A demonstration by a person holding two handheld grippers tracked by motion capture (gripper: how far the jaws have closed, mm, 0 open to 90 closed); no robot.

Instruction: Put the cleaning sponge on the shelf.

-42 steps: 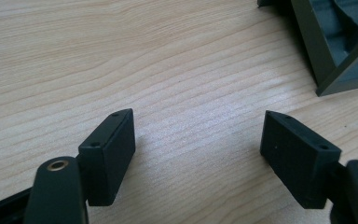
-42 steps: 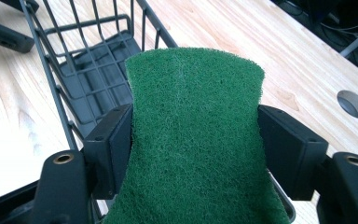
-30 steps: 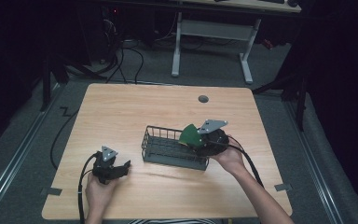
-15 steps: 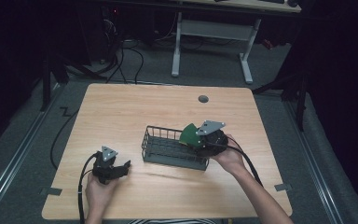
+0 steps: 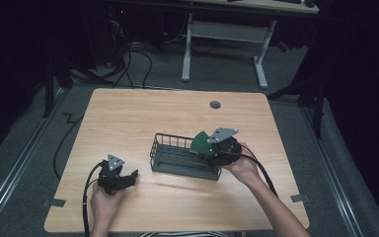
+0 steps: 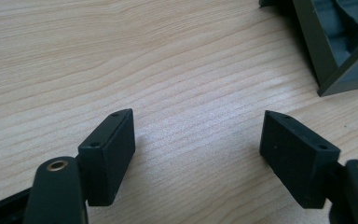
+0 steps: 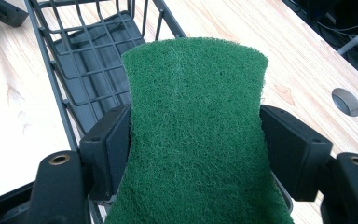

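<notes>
A: Largest item first?

B: Table [image 5: 128, 123], light wood grain, rectangular, with a round cable hole [image 5: 215, 104] near its far edge at about 12 o'clock. A second desk frame [image 5: 224, 34] with white legs stands on the floor beyond it.

A: Next?

B: Wire basket [image 5: 177, 159], dark grey, long and narrow, open-topped. It sits just right of the table's middle, toward 4 o'clock from centre. In the right gripper view its mesh floor [image 7: 93, 56] lies at 11 o'clock, below and beyond the held item.

A: Grippers?

B: Two. Right gripper [image 5: 205, 145], in the person's right hand [image 5: 244, 165], is at the basket's right end, over its rim. Its fingers [image 7: 105, 149] press both sides of a green scouring pad [image 7: 196, 135]; the pad's edges bow inward where they clamp it.

A: Where is that pad?

B: Held off the table, raised over the basket's right end, at 3 o'clock from the basket's centre. In the high view it shows as a green wedge [image 5: 201, 142] against the gripper.

A: And the other?

B: Left gripper [image 5: 131, 175], in the left hand [image 5: 103, 202], low on the table at 7 o'clock, well apart from the basket's left end. Its fingers [image 6: 107, 156] stand wide apart with bare wood between them, grasping nothing. A basket corner [image 6: 335, 51] shows at 1 o'clock in its view.

A: Smallest?

B: Black cable [image 5: 85, 197] trailing from the left gripper toward the near edge.
</notes>
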